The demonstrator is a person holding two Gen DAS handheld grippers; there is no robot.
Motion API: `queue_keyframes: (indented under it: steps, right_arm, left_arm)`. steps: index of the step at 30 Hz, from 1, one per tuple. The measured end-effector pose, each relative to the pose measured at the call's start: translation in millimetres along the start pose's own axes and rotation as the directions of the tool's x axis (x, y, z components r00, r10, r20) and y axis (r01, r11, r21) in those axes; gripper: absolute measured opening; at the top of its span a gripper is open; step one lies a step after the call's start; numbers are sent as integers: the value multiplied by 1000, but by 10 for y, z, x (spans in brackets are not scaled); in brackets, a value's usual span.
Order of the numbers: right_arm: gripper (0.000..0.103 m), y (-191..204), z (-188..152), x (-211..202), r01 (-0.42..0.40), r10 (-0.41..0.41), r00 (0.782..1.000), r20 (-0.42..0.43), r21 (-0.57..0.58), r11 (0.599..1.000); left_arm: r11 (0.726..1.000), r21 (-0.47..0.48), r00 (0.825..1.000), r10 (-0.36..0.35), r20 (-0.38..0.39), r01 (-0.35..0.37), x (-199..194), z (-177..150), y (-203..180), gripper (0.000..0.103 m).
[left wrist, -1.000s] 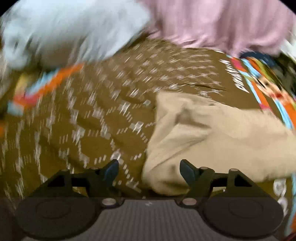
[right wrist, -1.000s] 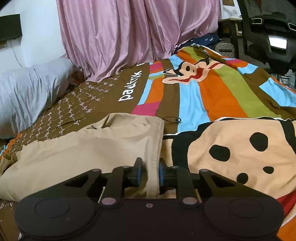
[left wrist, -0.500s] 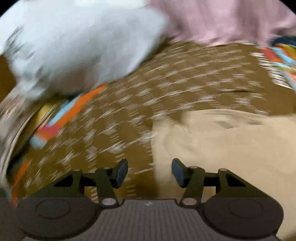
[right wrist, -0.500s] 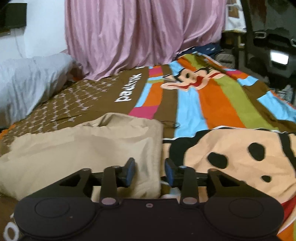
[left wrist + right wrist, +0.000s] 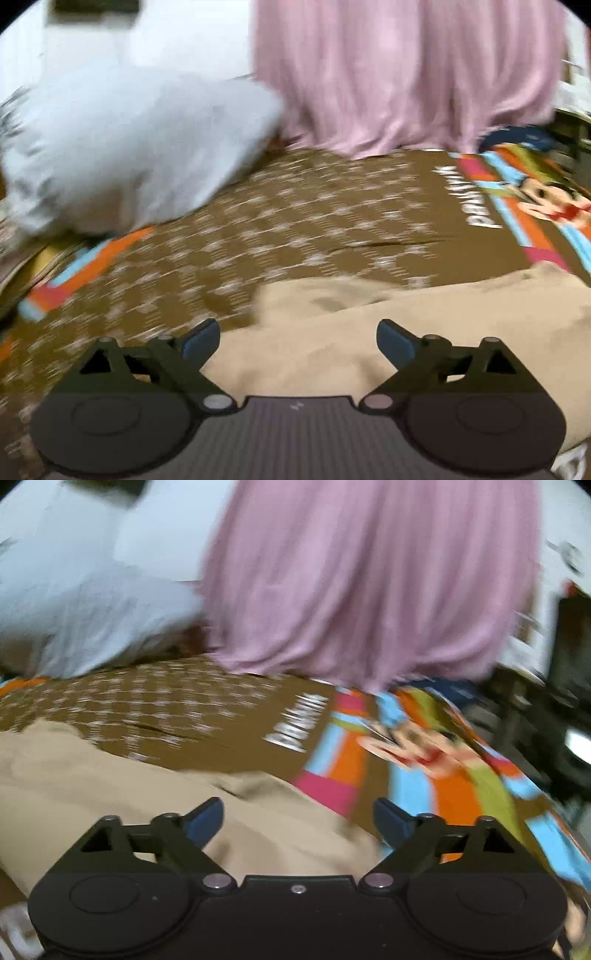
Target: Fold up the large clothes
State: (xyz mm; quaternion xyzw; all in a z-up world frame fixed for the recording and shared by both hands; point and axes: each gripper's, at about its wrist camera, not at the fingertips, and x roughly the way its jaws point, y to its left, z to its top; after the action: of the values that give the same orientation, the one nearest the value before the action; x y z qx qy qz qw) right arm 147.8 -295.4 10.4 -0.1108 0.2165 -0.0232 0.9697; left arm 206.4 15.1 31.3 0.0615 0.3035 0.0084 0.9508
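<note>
both tools (image 5: 297, 338) (image 5: 297, 816) gape above beige garment (image 5: 406, 332).

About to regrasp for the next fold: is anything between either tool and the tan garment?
Nothing visible. The tan garment lies directly under and ahead of the open left tool and the open right tool, whose jaws have just been opening, with nothing between them.

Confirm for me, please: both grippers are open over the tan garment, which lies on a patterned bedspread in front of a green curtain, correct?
Nearly: the curtain is pink, not green, as the right wrist view shows. The rest holds: the left gripper and right gripper, jaws just opened, stand wide and empty over the tan garment on the patterned bedspread.
</note>
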Motion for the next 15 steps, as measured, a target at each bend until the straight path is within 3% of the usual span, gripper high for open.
queue_keyframes:
  steps: [1, 3, 7, 9, 12, 15]
  right_arm:
    - [100, 174, 93, 129, -37, 37, 999, 3, -28, 999]
    - [100, 476, 185, 366, -73, 75, 997, 17, -110, 991]
    - [100, 798, 117, 759, -33, 19, 998, -59, -251, 967]
    - [100, 736, -36, 891, -67, 42, 991, -126, -201, 977]
    - [102, 474, -237, 987, -119, 116, 977, -181, -5, 993]
    - [102, 481, -272, 1021, -118, 120, 976, -184, 22, 993]
  left_arm:
    - [1000, 17, 1000, 1, 19, -1, 75, 11, -190, 95]
    - [999, 37, 999, 21, 29, -23, 248, 20, -487, 95]
    - [998, 48, 1000, 26, 7, -26, 632, -153, -536, 97]
    - [1000, -1, 999, -4, -49, 4, 846, -318, -360, 99]
    - [976, -189, 991, -119, -60, 106, 986, -521, -58, 103]
    - [959, -243, 982, -172, -83, 147, 1131, -546, 69, 103]
